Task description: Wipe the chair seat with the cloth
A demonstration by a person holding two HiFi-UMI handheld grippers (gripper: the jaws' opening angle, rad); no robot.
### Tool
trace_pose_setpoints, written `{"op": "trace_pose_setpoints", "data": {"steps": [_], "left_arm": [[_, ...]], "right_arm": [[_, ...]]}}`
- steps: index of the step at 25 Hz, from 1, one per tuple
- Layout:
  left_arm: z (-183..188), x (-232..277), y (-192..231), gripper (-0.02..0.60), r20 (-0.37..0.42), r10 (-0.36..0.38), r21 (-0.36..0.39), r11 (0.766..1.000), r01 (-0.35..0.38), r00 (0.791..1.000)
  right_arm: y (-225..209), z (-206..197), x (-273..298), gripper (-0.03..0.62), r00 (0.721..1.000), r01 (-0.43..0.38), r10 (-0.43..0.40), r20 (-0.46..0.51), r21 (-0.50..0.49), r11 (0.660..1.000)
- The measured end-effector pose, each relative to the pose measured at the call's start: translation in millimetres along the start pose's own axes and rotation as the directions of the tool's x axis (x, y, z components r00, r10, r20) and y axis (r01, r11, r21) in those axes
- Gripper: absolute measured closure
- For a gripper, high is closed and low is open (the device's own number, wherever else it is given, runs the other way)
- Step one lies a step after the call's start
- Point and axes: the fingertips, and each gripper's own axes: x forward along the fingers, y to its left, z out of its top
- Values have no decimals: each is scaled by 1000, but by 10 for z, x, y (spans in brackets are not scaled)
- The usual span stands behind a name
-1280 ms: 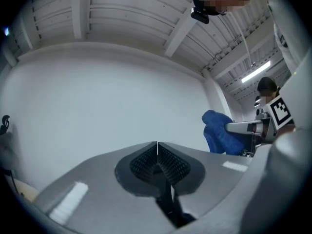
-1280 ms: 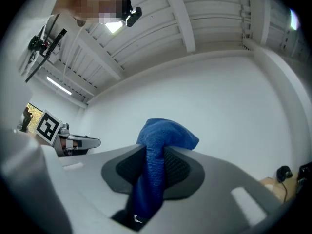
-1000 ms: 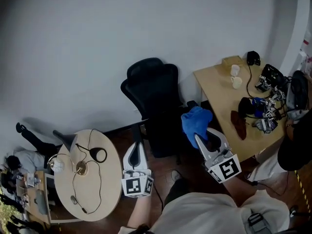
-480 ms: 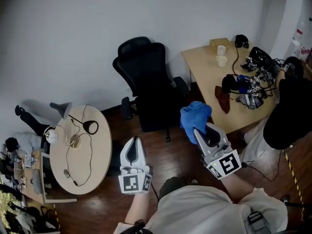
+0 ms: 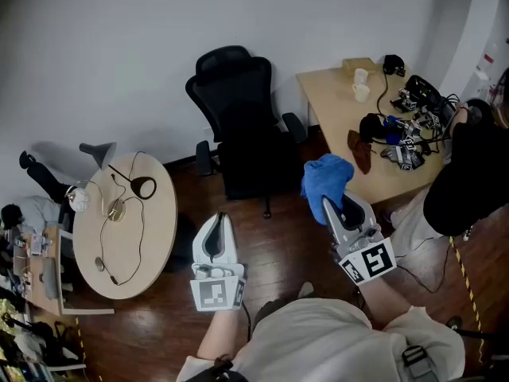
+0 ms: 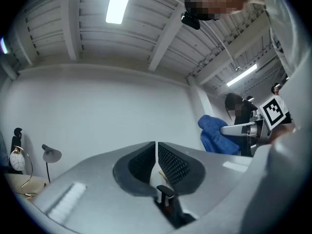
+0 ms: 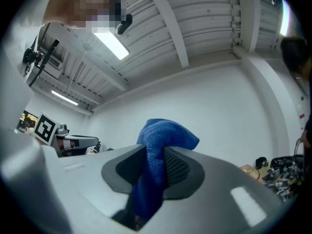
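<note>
A black office chair (image 5: 238, 126) stands against the white wall in the head view, its seat facing me. My right gripper (image 5: 332, 205) is raised over the floor to the chair's right and is shut on a bunched blue cloth (image 5: 324, 181). In the right gripper view the cloth (image 7: 158, 147) sticks up from between the jaws, which point at the wall and ceiling. My left gripper (image 5: 217, 231) hangs over the floor in front of the chair, shut with nothing in it; its jaws meet (image 6: 156, 152) in the left gripper view. Neither gripper touches the chair.
A round light table (image 5: 151, 237) with a black cable and small items stands at the left, a lamp (image 5: 95, 153) beside it. A wooden desk (image 5: 334, 110) at the right carries mugs, cables and gear. A person in black (image 5: 469, 173) sits at it. Brown wood floor (image 5: 278, 253) lies between.
The view has pulled back from the chair, which now sits farther away. Both grippers stay raised in front of me, the right one still shut on the blue cloth.
</note>
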Motion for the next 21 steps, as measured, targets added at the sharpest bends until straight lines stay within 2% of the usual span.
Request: {"op": "trace_pose_setpoints", "data": {"steps": [3,7,21], "left_arm": [[-62,-138,33,578,38,14,-36,999,-13,999],[-59,-277,104,578,55,37,-31,999,-35,998],[-38,-437,-138,578,45,2,-85,996,2,999]], "right_arm": [[106,-83,-31,499,1000,-1,2,-10,12,1000],[215,-155,-76,499,999,-18,18,-29,14,1000],[346,55,-322,499,999,-32,31,-22,-11,999]]}}
